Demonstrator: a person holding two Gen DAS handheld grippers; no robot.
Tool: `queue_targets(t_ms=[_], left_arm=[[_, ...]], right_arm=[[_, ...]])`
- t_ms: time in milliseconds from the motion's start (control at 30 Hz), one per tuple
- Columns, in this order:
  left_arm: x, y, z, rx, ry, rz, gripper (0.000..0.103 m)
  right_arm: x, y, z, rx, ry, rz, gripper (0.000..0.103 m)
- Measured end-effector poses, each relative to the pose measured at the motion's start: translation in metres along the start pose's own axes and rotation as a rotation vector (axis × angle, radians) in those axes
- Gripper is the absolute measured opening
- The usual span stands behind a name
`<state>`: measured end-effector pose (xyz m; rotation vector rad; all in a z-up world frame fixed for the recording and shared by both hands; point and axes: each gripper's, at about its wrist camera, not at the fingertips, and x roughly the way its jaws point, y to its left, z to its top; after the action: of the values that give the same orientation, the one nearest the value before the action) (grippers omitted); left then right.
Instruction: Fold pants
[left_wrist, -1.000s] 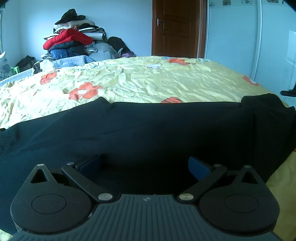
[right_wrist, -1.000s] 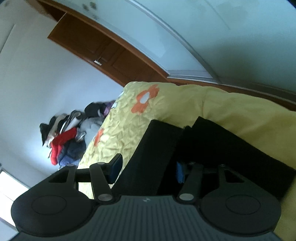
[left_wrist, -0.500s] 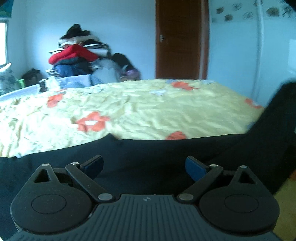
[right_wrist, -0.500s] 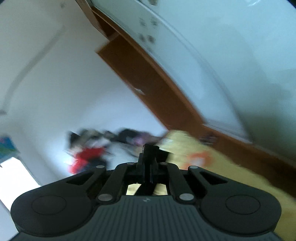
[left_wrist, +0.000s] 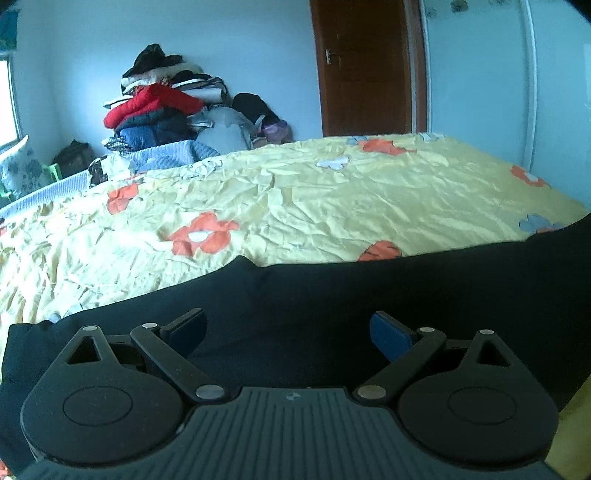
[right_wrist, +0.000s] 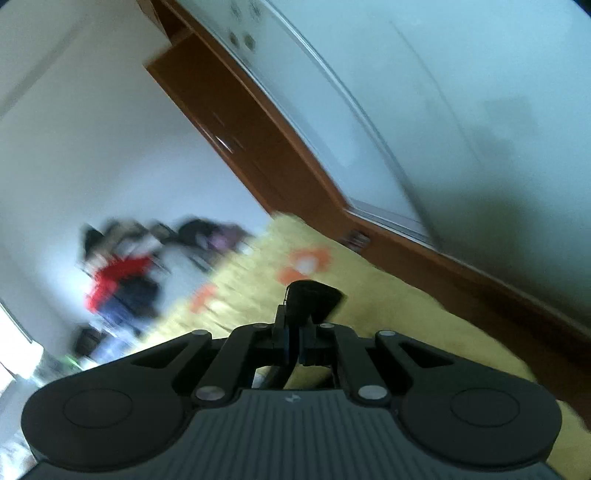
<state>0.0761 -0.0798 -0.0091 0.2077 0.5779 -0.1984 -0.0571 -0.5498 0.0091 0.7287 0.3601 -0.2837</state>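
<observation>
Pants: dark, spread on the yellow flowered bedspread, lying directly under and ahead of the left gripper; the far edge is seen running across the left wrist view from side to side.
Long axis: judged to run across the bed, left to right in the left view, with the right-hand end raised off the bedspread at that picture's edge.
Left gripper: fingers held wide apart above the cloth, nothing pinched between them; contact with the fabric cannot be told.
Right gripper: fingers brought together and clamped on a tuft of dark cloth, which is seen sticking out beyond the tips; the jaws have just been closing on it. The view is blurred.
Nearer hand: the right end is already held by the right gripper; the left end lies nearest the left gripper.
Coming move: judged to turn on the held end being carried across along the long axis toward the left end, over the flat part.
Background: a clothes pile and a wooden door are seen beyond the bed, well apart from the work.
</observation>
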Motion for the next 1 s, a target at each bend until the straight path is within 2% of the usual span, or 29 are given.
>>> queue_targets(t_ms=[100,133,167,200,267,333,367,433,467,500,567,600,667,733,767,800,867,933,967,1000], left_arm=[[0.005,-0.002,-0.004,0.016,0.029,-0.012,0.097],[0.006,-0.002,-0.006,0.023,0.034,-0.011,0.097],[0.007,-0.002,-0.007,0.027,0.034,-0.007,0.097],[0.007,-0.001,-0.007,0.029,0.031,0.001,0.097],[0.007,0.001,-0.007,0.017,0.024,0.012,0.097],[0.008,0.003,-0.009,-0.006,0.024,0.011,0.097],[0.01,0.003,-0.01,-0.015,0.029,0.011,0.097],[0.014,0.002,-0.013,-0.031,0.047,0.015,0.097],[0.016,0.001,-0.015,-0.034,0.058,0.017,0.097],[0.017,-0.001,-0.017,-0.032,0.06,0.018,0.097],[0.014,-0.004,-0.019,-0.009,0.046,0.029,0.097],[0.012,-0.005,-0.018,0.005,0.043,0.034,0.097],[0.007,-0.008,-0.014,0.036,0.031,0.039,0.097],[0.004,-0.009,-0.008,0.043,0.015,0.035,0.097],[0.004,-0.011,-0.005,0.045,0.013,0.036,0.098],[0.007,-0.013,-0.002,0.051,0.021,0.04,0.098],[0.015,-0.018,0.003,0.06,0.056,0.047,0.097],[0.016,-0.02,0.006,0.056,0.064,0.054,0.098],[0.016,-0.022,0.006,0.057,0.059,0.06,0.098],[0.016,-0.022,0.005,0.056,0.059,0.071,0.099]], right_arm=[[0.016,-0.028,-0.022,0.0,0.118,-0.186,0.008],[0.015,-0.036,-0.028,0.025,0.118,-0.193,0.009],[0.006,-0.039,-0.033,0.049,0.075,-0.179,0.015],[-0.005,-0.036,-0.035,0.05,0.028,-0.222,0.021],[-0.031,-0.029,-0.037,0.019,-0.081,-0.29,0.027],[-0.049,-0.021,-0.038,0.012,-0.126,-0.258,0.029],[-0.053,-0.016,-0.036,0.007,-0.103,-0.196,0.029],[-0.045,-0.002,-0.036,-0.027,0.012,-0.056,0.032],[-0.038,0.005,-0.039,-0.045,0.058,-0.009,0.039],[-0.029,0.015,-0.042,-0.068,0.105,0.039,0.052],[-0.003,0.045,-0.052,-0.159,0.24,0.165,0.07],[0.013,0.061,-0.059,-0.224,0.307,0.21,0.07],[0.042,0.103,-0.081,-0.43,0.455,0.268,0.07],[0.068,0.132,-0.105,-0.609,0.552,0.268,0.07],[0.081,0.145,-0.115,-0.709,0.54,0.243,0.07],[0.089,0.155,-0.118,-0.756,0.53,0.214,0.07],[0.101,0.165,-0.114,-0.761,0.49,0.163,0.07],[0.11,0.17,-0.109,-0.756,0.425,0.047,0.07],[0.109,0.172,-0.108,-0.747,0.4,0.031,0.07],[0.099,0.168,-0.105,-0.728,0.383,0.056,0.07]])
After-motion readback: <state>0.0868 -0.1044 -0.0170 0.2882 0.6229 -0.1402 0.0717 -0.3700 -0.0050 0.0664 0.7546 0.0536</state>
